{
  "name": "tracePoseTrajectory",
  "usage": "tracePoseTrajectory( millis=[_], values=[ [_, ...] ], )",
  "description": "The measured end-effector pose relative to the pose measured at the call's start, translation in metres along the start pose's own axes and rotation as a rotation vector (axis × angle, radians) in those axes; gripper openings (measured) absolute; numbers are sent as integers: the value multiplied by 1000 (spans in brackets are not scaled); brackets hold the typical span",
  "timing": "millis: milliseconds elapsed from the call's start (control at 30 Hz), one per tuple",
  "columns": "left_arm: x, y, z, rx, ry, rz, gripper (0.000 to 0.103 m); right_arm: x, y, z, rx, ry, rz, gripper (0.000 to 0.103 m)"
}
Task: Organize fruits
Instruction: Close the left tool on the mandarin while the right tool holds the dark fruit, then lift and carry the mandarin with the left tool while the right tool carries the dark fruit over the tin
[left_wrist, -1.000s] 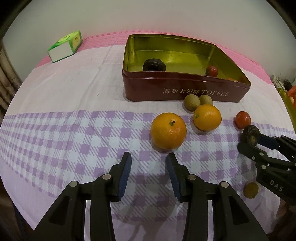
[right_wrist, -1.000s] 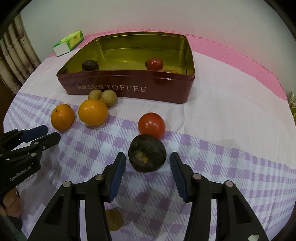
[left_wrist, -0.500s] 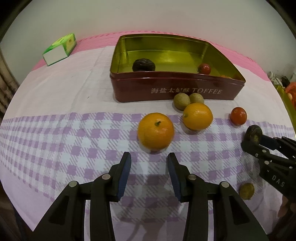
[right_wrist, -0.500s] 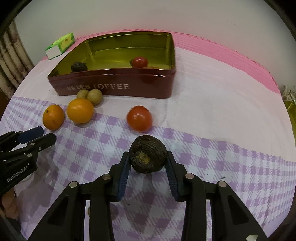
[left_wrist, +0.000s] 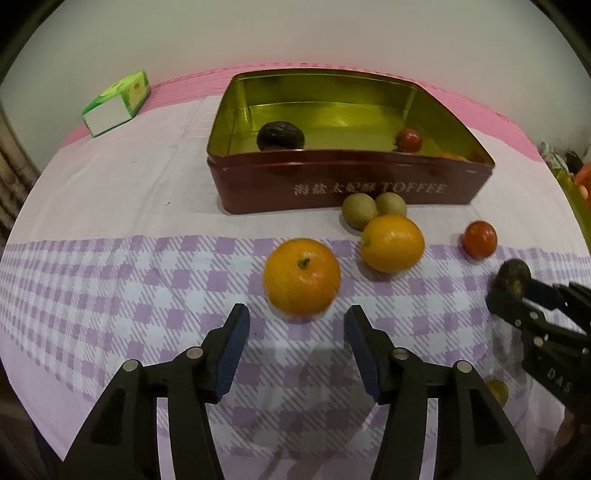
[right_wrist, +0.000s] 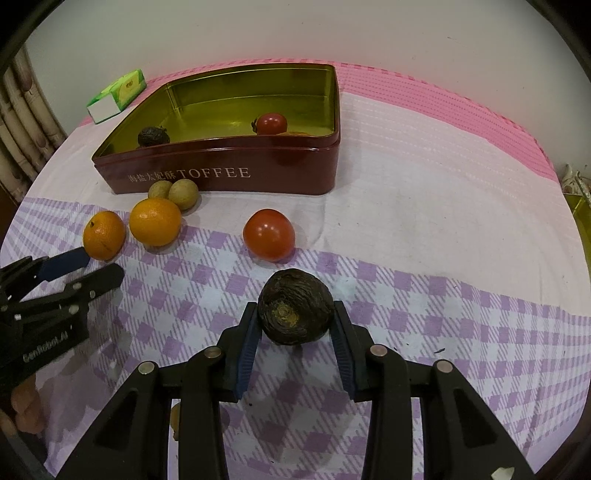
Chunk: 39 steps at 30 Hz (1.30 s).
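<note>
The right claw (right_wrist: 294, 332) pinches a dark wrinkled fruit (right_wrist: 294, 311) between its blue pads, over the checked cloth near the tabletop's front edge. The left claw (left_wrist: 297, 334) is spreading with nothing between its jaws; an orange (left_wrist: 301, 277) lies just beyond its tips.

Two oranges lie on the checked cloth of the desk — the nearer orange (left_wrist: 302, 277) stem-up, the second orange (left_wrist: 392, 243) just beside it. Two small tan fruits (left_wrist: 373, 209) touch each other against the red toffee tin (left_wrist: 332, 184). A red tomato (right_wrist: 269, 235) sits apart. The dark wrinkled fruit (right_wrist: 294, 306) sits between blue-padded fingers (right_wrist: 246, 343). Inside the tin — another dark fruit (left_wrist: 280, 136) and a small tomato (left_wrist: 408, 140).
</note>
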<state>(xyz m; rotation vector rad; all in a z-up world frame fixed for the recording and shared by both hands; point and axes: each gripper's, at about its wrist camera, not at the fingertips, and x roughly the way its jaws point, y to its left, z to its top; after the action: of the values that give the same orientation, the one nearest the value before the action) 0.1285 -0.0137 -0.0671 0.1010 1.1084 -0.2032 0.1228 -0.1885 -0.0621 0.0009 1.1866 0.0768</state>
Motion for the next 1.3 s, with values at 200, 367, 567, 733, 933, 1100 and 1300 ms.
tracePoseTrajectory(
  millis=[200,367,567,733,933,1100,1300],
  values=[
    [7,3,14,1,-5,9,56,0,-1,0,-1,0,-1,37],
    [14,1,25,1,-6,10,56,0,0,0,-4,0,-2,37],
    [15,1,29,4,-9,6,50,0,-1,0,-5,0,-3,37],
    [14,2,27,9,-16,17,42,0,0,0,-4,0,-3,37],
    [12,4,26,5,-16,10,42,0,0,0,-2,-1,-3,37],
    [11,5,23,4,-19,13,42,0,0,0,-3,-1,-4,37],
    [8,5,20,8,-23,13,42,1,1,0,-3,-1,-8,37]
  ],
)
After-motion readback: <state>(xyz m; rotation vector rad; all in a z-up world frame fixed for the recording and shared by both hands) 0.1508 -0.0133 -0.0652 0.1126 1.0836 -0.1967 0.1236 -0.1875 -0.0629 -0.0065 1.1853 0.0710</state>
